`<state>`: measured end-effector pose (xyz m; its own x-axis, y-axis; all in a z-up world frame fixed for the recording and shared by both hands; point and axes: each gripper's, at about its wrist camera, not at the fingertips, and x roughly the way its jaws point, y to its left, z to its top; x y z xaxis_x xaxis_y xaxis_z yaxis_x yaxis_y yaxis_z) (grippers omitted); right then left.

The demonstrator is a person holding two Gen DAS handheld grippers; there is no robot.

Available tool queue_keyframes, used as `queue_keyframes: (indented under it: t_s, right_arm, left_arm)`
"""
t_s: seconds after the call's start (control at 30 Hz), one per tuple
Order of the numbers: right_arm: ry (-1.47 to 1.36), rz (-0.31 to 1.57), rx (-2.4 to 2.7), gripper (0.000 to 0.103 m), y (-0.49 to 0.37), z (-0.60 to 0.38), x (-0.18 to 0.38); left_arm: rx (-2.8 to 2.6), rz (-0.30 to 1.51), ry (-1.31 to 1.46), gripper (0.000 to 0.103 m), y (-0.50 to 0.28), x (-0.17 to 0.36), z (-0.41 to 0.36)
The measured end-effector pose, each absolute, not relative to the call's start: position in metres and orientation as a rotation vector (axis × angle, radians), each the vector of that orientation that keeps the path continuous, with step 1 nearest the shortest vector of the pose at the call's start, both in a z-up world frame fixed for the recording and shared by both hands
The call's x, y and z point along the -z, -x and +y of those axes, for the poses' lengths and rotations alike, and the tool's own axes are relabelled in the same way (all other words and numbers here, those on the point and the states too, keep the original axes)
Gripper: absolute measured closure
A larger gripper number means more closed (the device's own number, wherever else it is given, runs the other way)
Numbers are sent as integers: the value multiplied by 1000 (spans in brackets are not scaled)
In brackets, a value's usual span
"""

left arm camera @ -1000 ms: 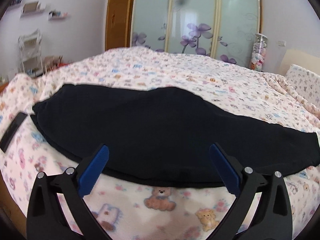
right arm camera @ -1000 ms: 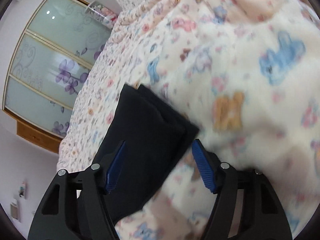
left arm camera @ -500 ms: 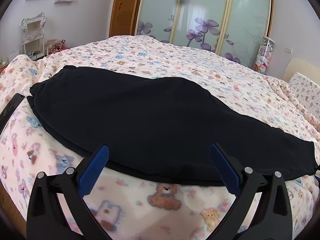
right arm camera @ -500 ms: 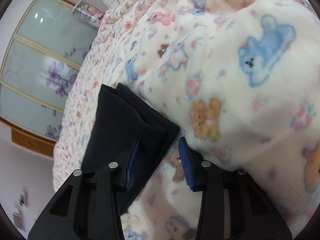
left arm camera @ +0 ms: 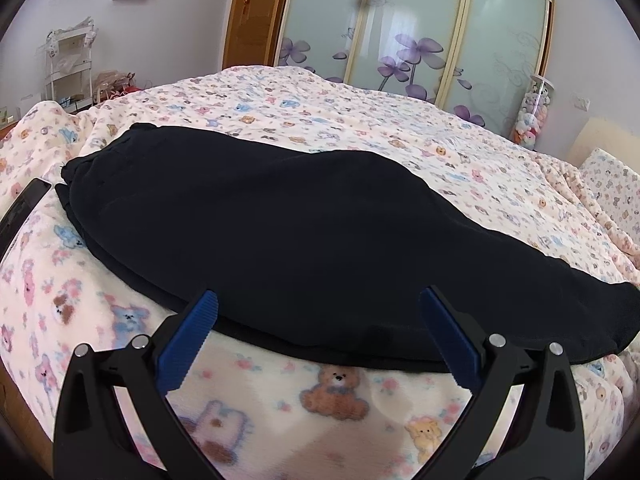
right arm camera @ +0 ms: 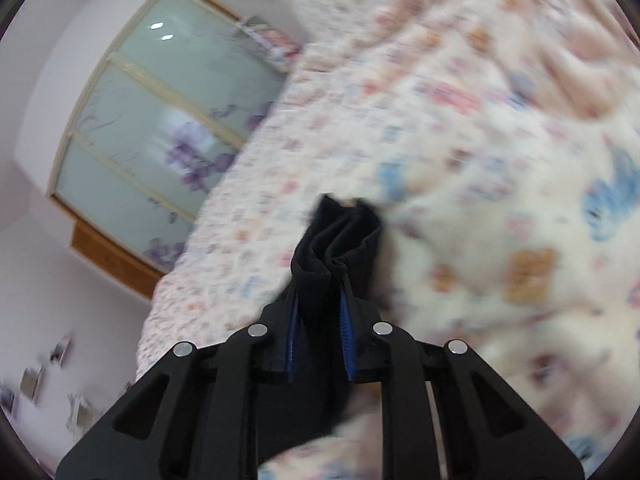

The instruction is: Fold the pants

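1. Pants [left arm camera: 280, 232]: black, lying flat along the near edge of the bed [left arm camera: 340, 104], already doubled leg on leg, waist toward the left end and cuffs toward the right.
2. Right gripper [right arm camera: 320, 344]: jaws narrow, pinched on a bunched cuff end of the pants, which stands up crumpled between the blue pads [right arm camera: 347, 332]. The view is blurred, so I cannot tell how much cloth is caught or whether both legs are in the bite.
3. Left gripper [left arm camera: 318, 332]: jaws wide, holding nothing, poised just off the near hem at about mid-length.
4. Risk: if only one layer is pinched, carrying the cuffs over would likely peel the legs apart and skew the fold.
5. Risk: the fleece blanket [left arm camera: 340, 396] is soft and grippy-looking; dragging low could ruck it and wrinkle the pants, or the left jaws could catch blanket along with hem.
6. Risk: a dark phone-like slab [left arm camera: 24, 208] lies at the left edge, just beside the waist; a fold landing there might cover or nudge it.
7. Room: the far half of the bed is open; the near edge leaves little margin.
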<state>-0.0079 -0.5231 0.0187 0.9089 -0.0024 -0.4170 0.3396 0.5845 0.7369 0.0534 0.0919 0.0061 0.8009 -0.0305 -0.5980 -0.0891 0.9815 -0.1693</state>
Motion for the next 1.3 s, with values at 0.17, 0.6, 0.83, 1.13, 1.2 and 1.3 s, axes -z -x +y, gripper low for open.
queue_keyframes:
  t_s: [0.17, 0.6, 0.83, 1.13, 1.2, 1.3]
  right_arm:
    - [-823, 397, 26, 85, -30, -462, -61]
    - [-632, 685, -347, 85, -125, -271, -40]
    - [-648, 786, -350, 85, -139, -238, -4]
    - [-584, 728, -472, 85, -138, -192, -25]
    - [-523, 817, -461, 85, -142, -174, -7]
    - [-502, 920, -428, 85, -145, -164, 25]
  left_arm:
    - [-60, 636, 225, 2, -52, -8, 100]
    - [-61, 641, 267, 2, -52, -7, 108]
    - [-53, 643, 268, 2, -52, -8, 107]
    - [-53, 639, 270, 2, -53, -9, 106]
    - [-55, 641, 272, 2, -53, -9, 106]
    - [-55, 643, 275, 2, -52, -8, 106]
